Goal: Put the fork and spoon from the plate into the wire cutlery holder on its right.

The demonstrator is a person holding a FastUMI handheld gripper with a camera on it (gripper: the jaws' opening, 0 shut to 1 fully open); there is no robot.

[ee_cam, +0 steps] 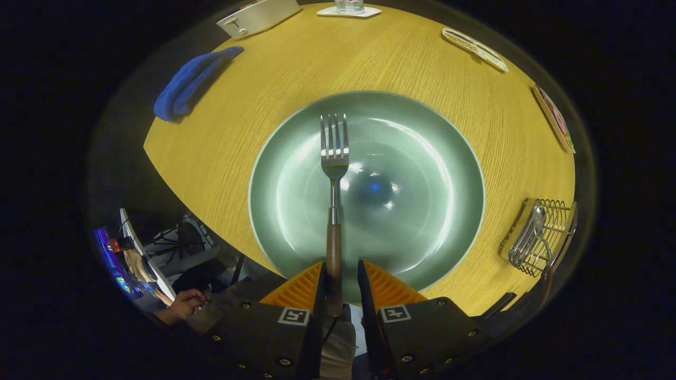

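I think the job is about half done. Something shiny like a spoon (529, 232) already sits in the wire cutlery holder (541, 237) on the worktop (401, 63), to the right of the plate (422, 158). The fork (334, 211) is left to move. My gripper (340, 287) has its fingers narrow around the fork's brown wooden handle; the left one touches it, but I cannot tell if both press. The silver prongs point away over the green plate.

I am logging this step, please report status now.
Claw around fork handle, grip not confirmed. Fork over green plate. Spoon already in wire cutlery holder. Nothing in the way.
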